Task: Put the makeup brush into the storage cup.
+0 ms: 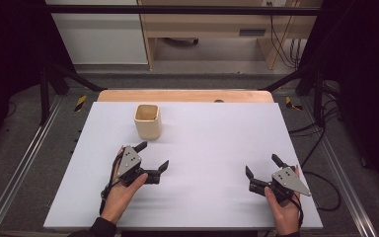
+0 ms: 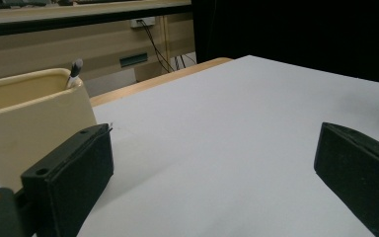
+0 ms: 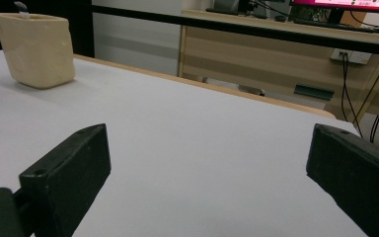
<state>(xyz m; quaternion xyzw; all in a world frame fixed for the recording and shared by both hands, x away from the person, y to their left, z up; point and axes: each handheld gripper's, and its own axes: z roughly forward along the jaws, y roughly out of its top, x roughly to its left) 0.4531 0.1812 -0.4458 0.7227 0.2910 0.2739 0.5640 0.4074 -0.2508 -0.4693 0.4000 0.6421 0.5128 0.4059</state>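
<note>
Both grippers, left gripper (image 1: 154, 157) and right gripper (image 1: 263, 165), are resting spread on the matte worktop (image 1: 212, 143); the left gripper view is revealing a brush tip (image 2: 75, 69) inside the squarish cream cup (image 1: 147, 120)

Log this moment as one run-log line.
left gripper: open, empty, near cream square ceramic cup | right gripper: open, empty | cup: upright, holds grey-tipped stick | white table: both grippers resting

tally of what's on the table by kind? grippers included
Cream square cup, something thin with a grey tip poking out of it: 1
Black two-jaw grippers: 2, the left gripper and the right gripper, both open, holding nothing
Total: 3, plus the item in the cup
</note>
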